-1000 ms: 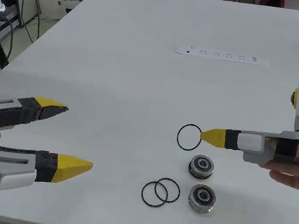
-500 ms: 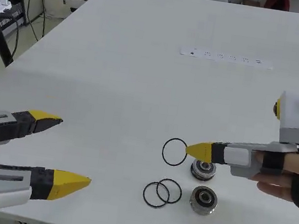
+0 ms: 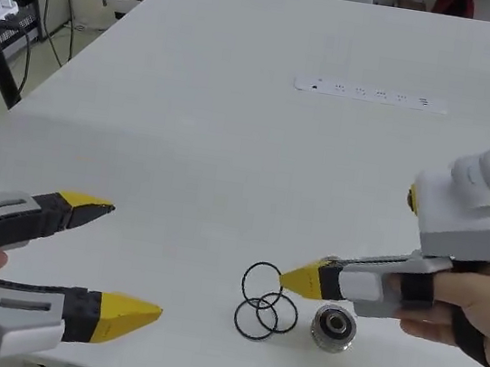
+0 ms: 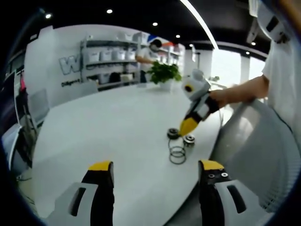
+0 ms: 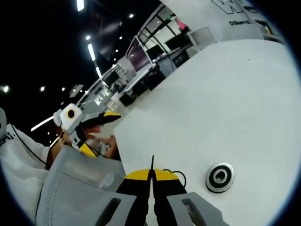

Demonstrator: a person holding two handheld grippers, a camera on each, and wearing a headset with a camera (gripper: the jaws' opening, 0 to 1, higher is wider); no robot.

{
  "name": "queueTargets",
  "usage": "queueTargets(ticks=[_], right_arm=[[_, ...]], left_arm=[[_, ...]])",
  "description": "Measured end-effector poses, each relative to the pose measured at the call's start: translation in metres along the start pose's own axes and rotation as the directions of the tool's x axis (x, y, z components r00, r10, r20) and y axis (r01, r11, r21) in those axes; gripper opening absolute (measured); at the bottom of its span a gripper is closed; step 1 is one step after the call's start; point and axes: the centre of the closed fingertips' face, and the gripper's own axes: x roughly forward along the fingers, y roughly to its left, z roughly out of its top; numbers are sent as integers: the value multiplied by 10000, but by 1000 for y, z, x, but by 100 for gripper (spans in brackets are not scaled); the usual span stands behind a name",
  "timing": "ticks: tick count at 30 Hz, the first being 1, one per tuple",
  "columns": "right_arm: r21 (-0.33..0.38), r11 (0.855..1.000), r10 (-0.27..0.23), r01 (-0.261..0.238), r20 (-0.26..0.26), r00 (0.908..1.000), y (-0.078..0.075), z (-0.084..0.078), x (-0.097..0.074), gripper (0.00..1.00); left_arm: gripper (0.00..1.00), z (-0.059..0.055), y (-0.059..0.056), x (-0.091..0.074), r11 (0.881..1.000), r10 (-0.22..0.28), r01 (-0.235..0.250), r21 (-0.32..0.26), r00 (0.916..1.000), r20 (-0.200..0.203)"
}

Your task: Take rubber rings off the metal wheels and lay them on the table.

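My right claw (image 3: 291, 279) is pinched shut on a thin black rubber ring (image 3: 244, 281), which sticks out past its yellow tips; in the right gripper view the ring is a dark line rising from between the closed jaws. It hangs low over two loose rings (image 3: 236, 315) that lie overlapping on the white table (image 3: 235, 127). Just beside them sits a metal wheel (image 3: 332, 327), and the left gripper view shows a second wheel (image 4: 173, 133) close behind it. My left claw (image 3: 132, 262) hovers well apart near the table's edge, jaws spread wide and empty.
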Motion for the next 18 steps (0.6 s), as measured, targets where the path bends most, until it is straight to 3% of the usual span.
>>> queueTargets(ticks=[10, 18], right_arm=[[-9, 9999, -142, 142, -711, 9974, -7, -19, 7, 0], [73, 9993, -359, 367, -856, 9957, -16, -23, 7, 0]], left_arm=[[79, 2, -7, 4, 9991, -258, 263, -325, 9996, 146], [84, 5, -8, 4, 9968, -414, 436, -671, 9986, 335]])
